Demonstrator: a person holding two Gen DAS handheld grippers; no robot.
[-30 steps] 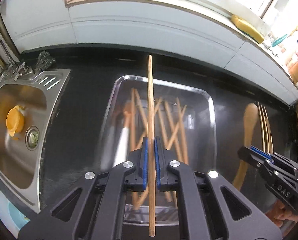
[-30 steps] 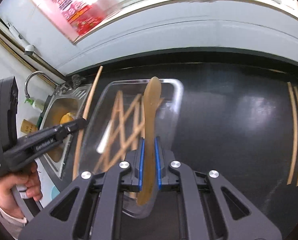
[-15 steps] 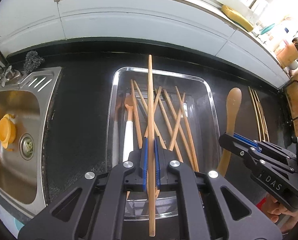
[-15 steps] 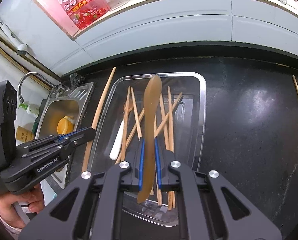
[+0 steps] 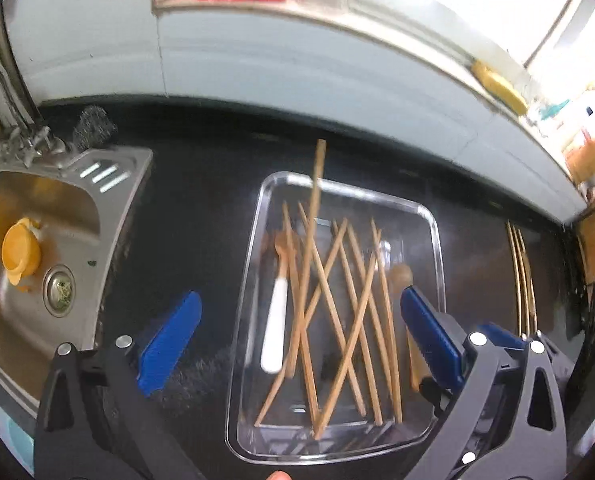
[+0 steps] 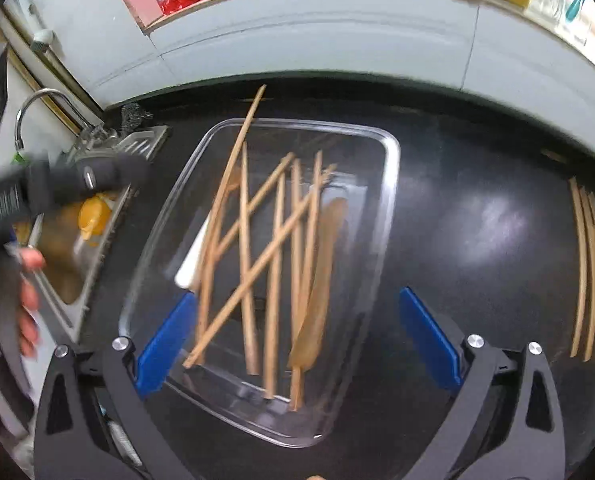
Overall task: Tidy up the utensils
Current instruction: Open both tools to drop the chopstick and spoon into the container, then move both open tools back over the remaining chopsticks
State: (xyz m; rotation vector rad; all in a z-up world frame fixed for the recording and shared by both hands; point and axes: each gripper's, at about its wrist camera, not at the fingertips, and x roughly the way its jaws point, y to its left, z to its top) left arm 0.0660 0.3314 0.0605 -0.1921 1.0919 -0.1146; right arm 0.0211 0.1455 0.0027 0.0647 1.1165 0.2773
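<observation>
The left gripper is seen with its jaws spread wide, having just been opening, and nothing is pressed between the blue pads. A long chopstick is seen loose between them, tilted over the clear tray, its far end reaching past the tray's back rim; whether it has settled cannot be told. The right gripper likewise has its jaws wide apart, just opened, with nothing gripped. The wooden spoon is seen lying lengthwise in the tray on its right side, blurred, beside a crossed heap of chopsticks. A white-handled utensil lies at the tray's left side. The tray rests on the dark surface, between a steel sink on the left and a small row of chopsticks laid well apart on the right. A yellow object is seen in the sink. A hand holding the other gripper is visible at the left edge of the right wrist view.
</observation>
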